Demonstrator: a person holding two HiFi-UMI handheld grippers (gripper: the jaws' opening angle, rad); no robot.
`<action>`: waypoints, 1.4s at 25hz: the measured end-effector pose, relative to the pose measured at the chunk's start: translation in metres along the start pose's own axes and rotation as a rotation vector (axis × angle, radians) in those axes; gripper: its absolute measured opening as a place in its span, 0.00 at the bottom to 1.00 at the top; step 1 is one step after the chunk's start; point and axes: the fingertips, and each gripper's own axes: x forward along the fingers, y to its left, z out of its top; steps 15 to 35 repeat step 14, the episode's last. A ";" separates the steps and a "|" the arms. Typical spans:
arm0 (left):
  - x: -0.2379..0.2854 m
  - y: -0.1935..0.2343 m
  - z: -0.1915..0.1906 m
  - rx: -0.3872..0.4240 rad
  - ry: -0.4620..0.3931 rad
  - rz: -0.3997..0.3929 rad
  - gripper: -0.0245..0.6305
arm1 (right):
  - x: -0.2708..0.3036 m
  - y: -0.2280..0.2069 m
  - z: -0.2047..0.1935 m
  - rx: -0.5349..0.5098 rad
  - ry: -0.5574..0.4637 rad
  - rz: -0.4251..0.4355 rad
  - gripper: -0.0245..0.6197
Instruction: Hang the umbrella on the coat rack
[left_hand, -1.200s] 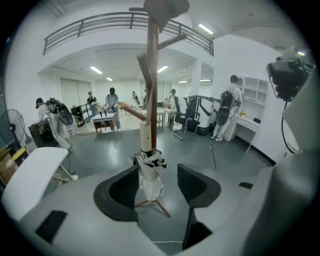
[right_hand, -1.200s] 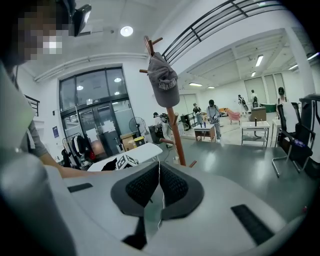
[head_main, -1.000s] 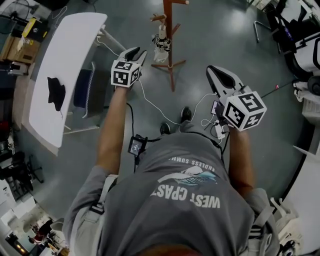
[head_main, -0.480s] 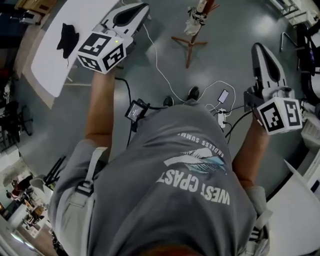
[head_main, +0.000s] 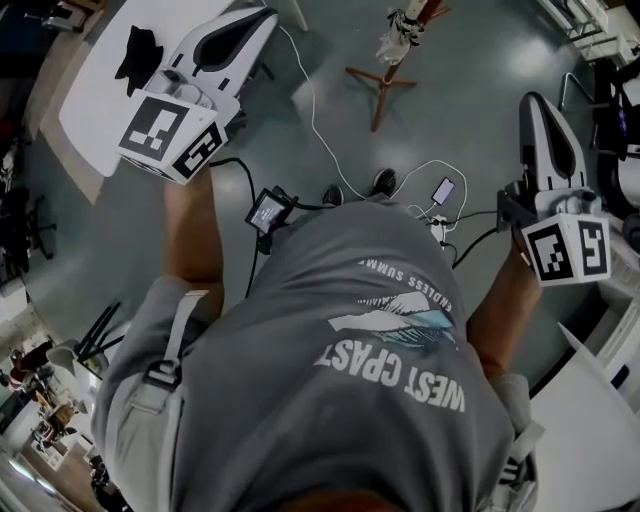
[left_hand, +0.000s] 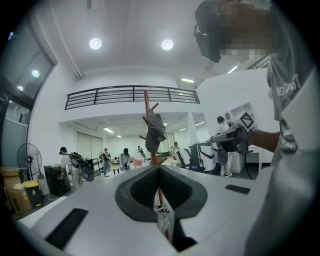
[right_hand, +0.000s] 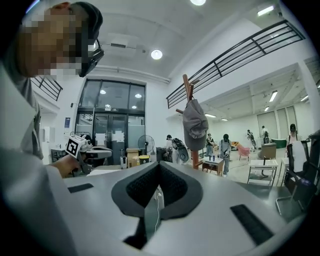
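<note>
On a peg of the red-brown wooden coat rack (head_main: 381, 85), which stands on bare grey floor (head_main: 480, 60): pale folded umbrella (head_main: 398, 40), hanging clear of the floor. Grey cap (right_hand: 194, 125) takes a higher peg. Left gripper (head_main: 262, 18) and right gripper (head_main: 541, 105) are closed, empty, held level, well apart from the rack. Nothing left to carry; looks done.

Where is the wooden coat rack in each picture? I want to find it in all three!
Head view: the coat rack stands on the floor at the top edge, right of the middle.
Left gripper view: the coat rack is near the middle, straight ahead.
Right gripper view: the coat rack is just right of the middle, in the upper half.
Shared landmark: the grey cap hanging on it, plain in both gripper views; I cannot pick it out from above.
</note>
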 end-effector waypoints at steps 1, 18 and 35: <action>-0.002 -0.001 0.001 0.003 -0.002 -0.001 0.06 | -0.001 0.002 0.001 -0.001 -0.001 -0.001 0.08; -0.003 -0.022 0.007 0.008 0.000 -0.071 0.06 | -0.014 0.007 -0.002 0.017 -0.002 -0.034 0.08; -0.003 -0.022 0.007 0.008 0.000 -0.071 0.06 | -0.014 0.007 -0.002 0.017 -0.002 -0.034 0.08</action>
